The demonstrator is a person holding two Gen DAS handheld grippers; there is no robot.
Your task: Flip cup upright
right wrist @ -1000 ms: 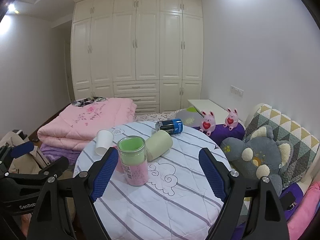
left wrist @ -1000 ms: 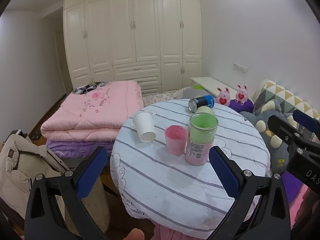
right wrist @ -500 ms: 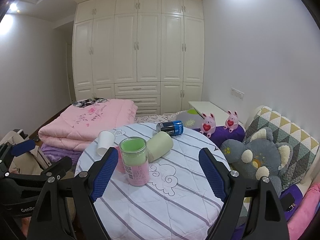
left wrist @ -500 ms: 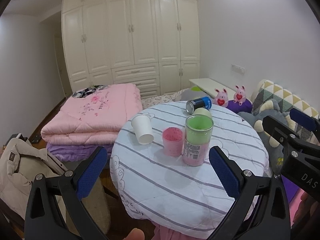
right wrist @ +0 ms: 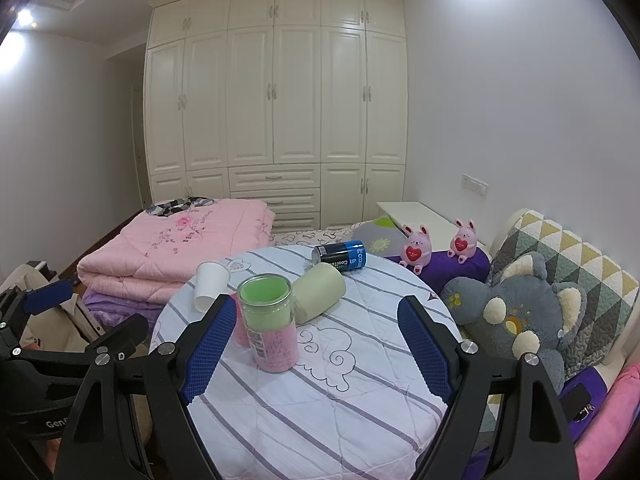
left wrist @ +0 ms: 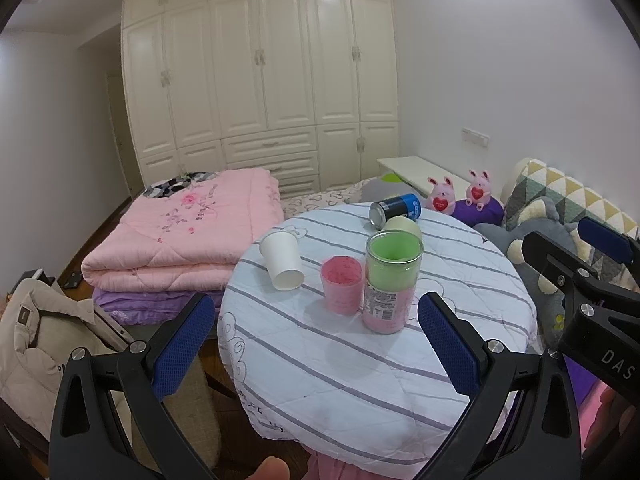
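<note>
I am pulling both my left hand-held gripper (left wrist: 312, 338) and right hand-held gripper (right wrist: 312, 344) slightly back from the counter (right wrist: 360, 400), jaws apart and empty, leaving the pale green cup (right wrist: 320, 292) lying sideways behind the jar (right wrist: 268, 324), not yet flipped.

Left gripper (left wrist: 312, 338): jaws spread wide, blue pads (left wrist: 182, 346) facing in, nothing btwn them, held level and pointing fwd. Right gripper (right wrist: 318, 346): same, jaws wide apart, nothing held, blue pads (right wrist: 426, 350) facing in. Both side by side, each visible at edge of the other's view. Fingertip (left wrist: 268, 468) of person's hand at bottom edge of left wrist view.
</note>
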